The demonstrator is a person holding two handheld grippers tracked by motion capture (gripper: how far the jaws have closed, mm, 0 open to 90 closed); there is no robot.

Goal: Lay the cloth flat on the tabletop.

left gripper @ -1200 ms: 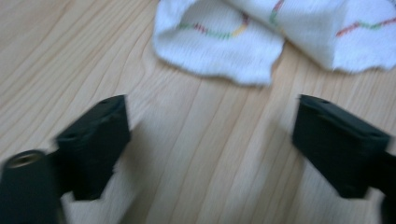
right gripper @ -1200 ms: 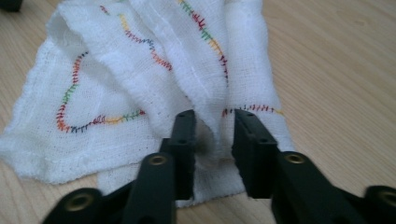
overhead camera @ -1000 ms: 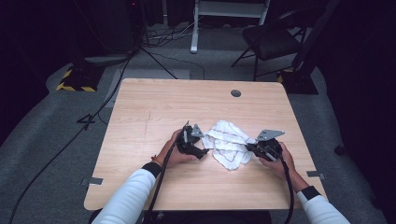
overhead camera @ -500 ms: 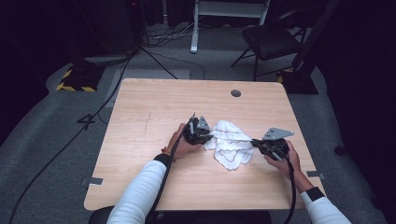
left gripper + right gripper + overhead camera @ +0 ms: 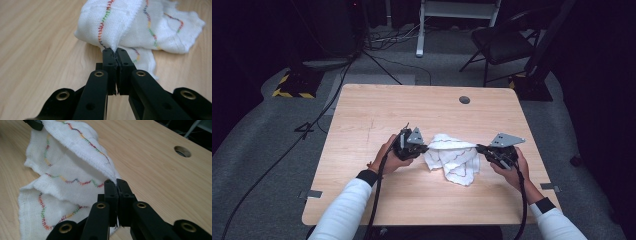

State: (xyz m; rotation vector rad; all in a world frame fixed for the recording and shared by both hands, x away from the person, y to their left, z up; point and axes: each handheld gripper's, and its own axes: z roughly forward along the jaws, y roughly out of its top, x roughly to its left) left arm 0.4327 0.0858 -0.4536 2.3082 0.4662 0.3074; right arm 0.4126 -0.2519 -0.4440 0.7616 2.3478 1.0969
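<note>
The left gripper [image 5: 426, 148] has just been closing and now pinches one corner of the white cloth [image 5: 452, 162], while the right gripper [image 5: 479, 148] pinches the far corner, so the cloth hangs between them, ready to be spread flat.

The pinched corner of the white cloth [image 5: 130, 27] is hidden between the closed jaws in the left gripper view; its top runs off the upper edge. In the right gripper view its lower left part is cut by the frame edges, and its near hem sits behind the jaws. In the high view, the left gripper [image 5: 426, 148] and right gripper [image 5: 482, 148] tips are too small to resolve (stitching colours likewise). Both forearms are cut at the bottom edge. The table [image 5: 412, 107] near rim is partly covered by sleeves.
</note>
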